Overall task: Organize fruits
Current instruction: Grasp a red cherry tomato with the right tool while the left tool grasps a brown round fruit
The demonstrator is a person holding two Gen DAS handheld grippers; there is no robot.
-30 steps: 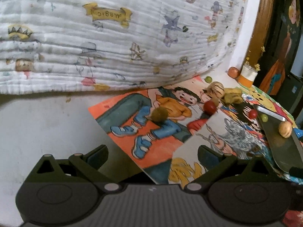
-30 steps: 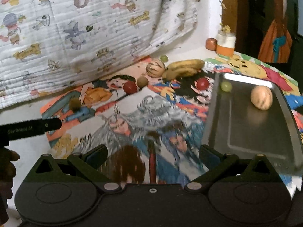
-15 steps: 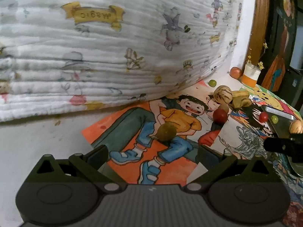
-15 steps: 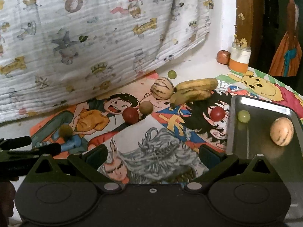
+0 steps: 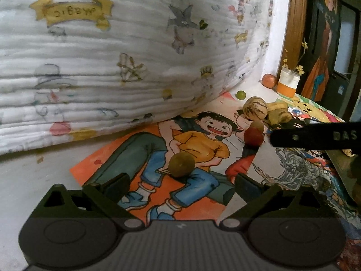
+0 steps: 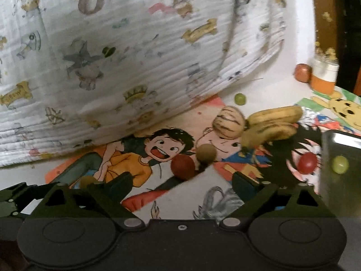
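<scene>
A round olive-brown fruit (image 5: pixel 181 166) lies on the cartoon poster just ahead of my left gripper (image 5: pixel 181 186), in line with the gap between its open fingers, untouched. My right gripper (image 6: pixel 182 184) faces a dark red round fruit (image 6: pixel 182 167); its jaws are closing, with nothing between the pads. Behind that fruit sit a small brown fruit (image 6: pixel 205 153), a striped melon (image 6: pixel 227 122) and bananas (image 6: pixel 273 122). A red cherry tomato (image 6: pixel 306 163) lies beside the steel tray (image 6: pixel 338 194), which holds a green grape (image 6: pixel 340 164).
A bulky printed quilt (image 5: pixel 112 56) rises right behind the poster. A loose green grape (image 6: pixel 239 99), an orange fruit (image 6: pixel 303 72) and an orange-and-white jar (image 6: pixel 323 76) stand at the back right. A right finger (image 5: pixel 315 137) crosses the left wrist view.
Both grippers have moved forward and left over the posters. The olive fruit now sits just ahead of the left fingers; the right gripper left the tray and came up on the red fruit, fingers slightly narrower.
</scene>
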